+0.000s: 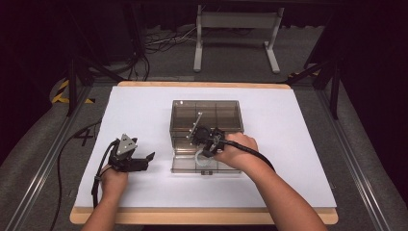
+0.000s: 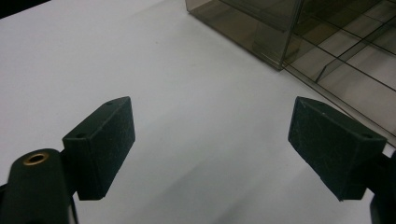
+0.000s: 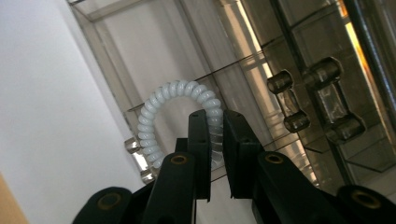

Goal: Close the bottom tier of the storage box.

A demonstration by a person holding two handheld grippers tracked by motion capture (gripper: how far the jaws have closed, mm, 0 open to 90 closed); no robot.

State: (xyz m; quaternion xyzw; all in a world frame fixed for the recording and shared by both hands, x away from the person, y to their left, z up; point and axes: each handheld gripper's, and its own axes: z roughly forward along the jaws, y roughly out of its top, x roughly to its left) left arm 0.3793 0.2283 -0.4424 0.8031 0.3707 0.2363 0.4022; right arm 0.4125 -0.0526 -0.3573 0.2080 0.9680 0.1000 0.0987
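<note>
A smoky clear compartment box [image 1: 183, 108] lies open on the white table top. My right gripper [image 1: 204, 153] hovers over the near half of the box, shut on a white spiral hair tie [image 1: 199, 159]. In the right gripper view its jaws [image 3: 215, 115] pinch one side of the hair tie [image 3: 159, 100], and the rest of the loop hangs free above a compartment. The box's clear latch [image 3: 317, 100] sits just to the right of the jaws. My left gripper [image 1: 148, 161] rests on the table left of the box, open [image 2: 210, 116] with nothing between its jaws.
A white sheet [image 1: 288, 125] covers the table, whose wooden edge [image 1: 202, 216] runs along the front. Behind the table are a metal frame leg [image 1: 198, 48] and cables [image 1: 159, 41] on the floor. The box corner [image 2: 280, 46] stands ahead of the left gripper.
</note>
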